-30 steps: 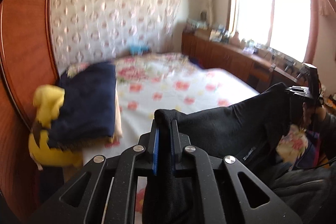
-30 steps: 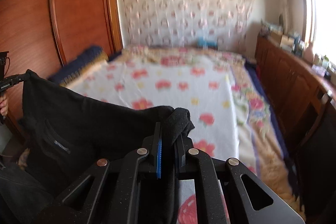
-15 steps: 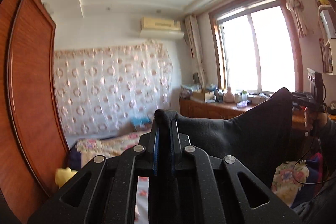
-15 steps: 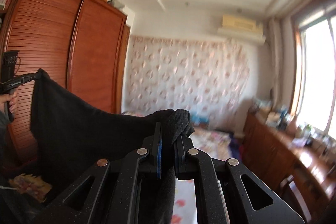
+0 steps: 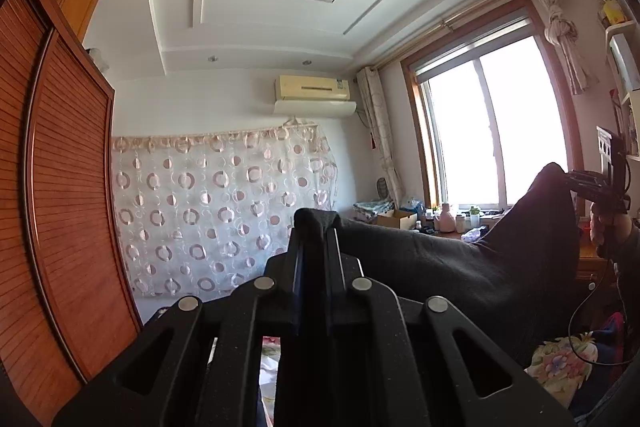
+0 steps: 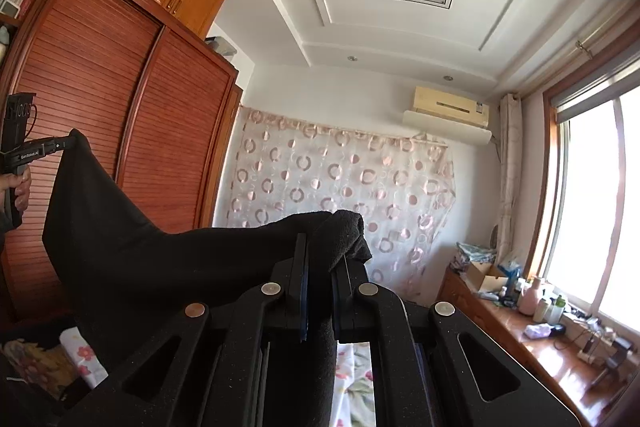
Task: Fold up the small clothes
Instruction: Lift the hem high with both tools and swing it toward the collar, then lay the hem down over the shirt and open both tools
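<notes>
Both claws are clamped tight on the black garment, left claw on one corner, right claw on the other. It hangs stretched between them, up at wardrobe height.

Daylight from window at 3 o'clock, blown out; sharp focus, heavy fisheye bending, dark vignette at the corners.
</notes>
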